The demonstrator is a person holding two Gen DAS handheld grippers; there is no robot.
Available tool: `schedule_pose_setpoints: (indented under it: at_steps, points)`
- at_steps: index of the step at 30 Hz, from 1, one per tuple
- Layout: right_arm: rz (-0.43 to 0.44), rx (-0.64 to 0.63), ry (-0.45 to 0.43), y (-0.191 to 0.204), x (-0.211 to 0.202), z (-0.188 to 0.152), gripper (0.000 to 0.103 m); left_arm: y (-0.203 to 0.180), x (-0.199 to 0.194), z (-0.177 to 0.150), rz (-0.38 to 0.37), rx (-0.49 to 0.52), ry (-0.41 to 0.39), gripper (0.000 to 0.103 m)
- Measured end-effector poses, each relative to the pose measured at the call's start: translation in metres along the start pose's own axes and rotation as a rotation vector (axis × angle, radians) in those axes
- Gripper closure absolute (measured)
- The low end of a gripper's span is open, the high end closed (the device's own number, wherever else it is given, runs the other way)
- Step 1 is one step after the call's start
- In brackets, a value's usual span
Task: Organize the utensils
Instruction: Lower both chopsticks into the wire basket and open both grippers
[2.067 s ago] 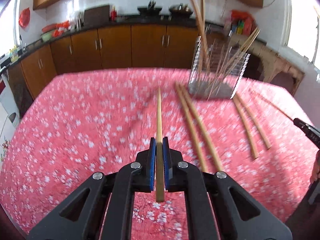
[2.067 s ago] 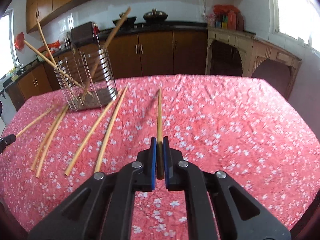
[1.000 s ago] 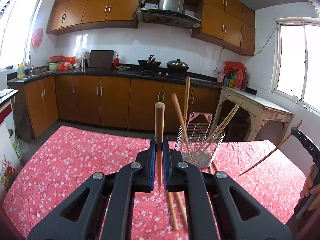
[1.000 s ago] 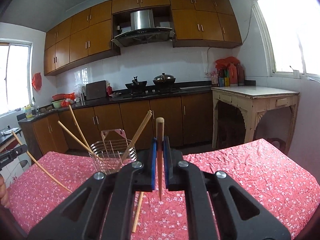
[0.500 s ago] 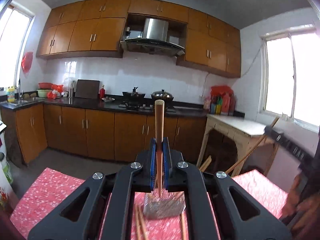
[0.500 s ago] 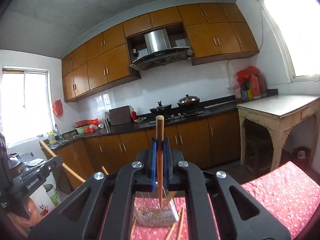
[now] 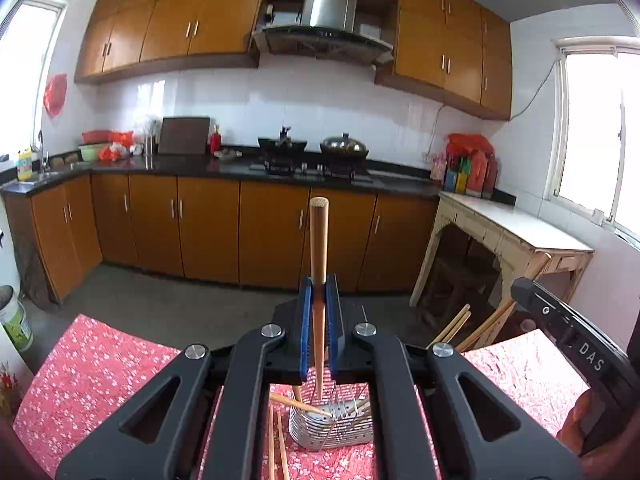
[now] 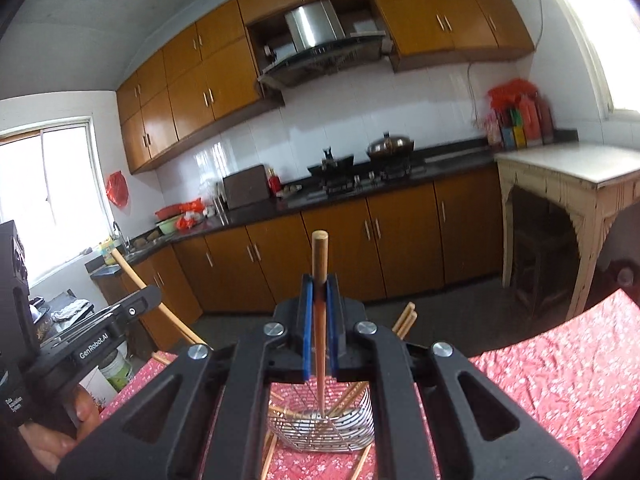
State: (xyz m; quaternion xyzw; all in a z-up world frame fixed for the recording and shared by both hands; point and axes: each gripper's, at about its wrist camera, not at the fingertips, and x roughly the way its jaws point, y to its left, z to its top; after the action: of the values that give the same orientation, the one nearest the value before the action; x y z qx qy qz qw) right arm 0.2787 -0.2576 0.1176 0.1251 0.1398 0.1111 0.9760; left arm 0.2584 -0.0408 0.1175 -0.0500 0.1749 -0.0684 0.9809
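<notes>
Left claw point(image 7: 319, 332) and right claw point(image 8: 319, 332), each pinching one upright chopstick point(image 7: 319, 264) point(image 8: 319, 280). Both claws have risen since a second ago and now hang above the wire holder point(image 7: 332, 424) point(image 8: 324, 428), which has slid from beside the fingers to beneath them; loose chopsticks point(image 7: 276, 448) lie on the red floral surface point(image 7: 92, 368).
</notes>
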Motion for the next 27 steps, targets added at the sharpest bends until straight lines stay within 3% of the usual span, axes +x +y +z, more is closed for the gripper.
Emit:
schedule_pose_setpoints:
  at_steps: [9,13,17,27]
  points:
    - [0.014,0.064,0.103,-0.015,0.041,-0.020,0.095,0.009,0.019,-0.013,-0.003,-0.002,0.076,0.096]
    - [-0.022,0.068,0.120,-0.020,0.048,-0.024,0.084,0.013,0.025,-0.013,0.013,-0.013,0.103,0.096]
    - [-0.056,0.061,0.084,-0.022,0.033,-0.021,0.070,0.015,0.015,-0.007,0.014,-0.019,0.090,0.096]
    - [-0.102,0.050,0.041,-0.029,-0.023,-0.027,0.063,0.023,-0.037,0.000,0.033,-0.030,0.036,0.095]
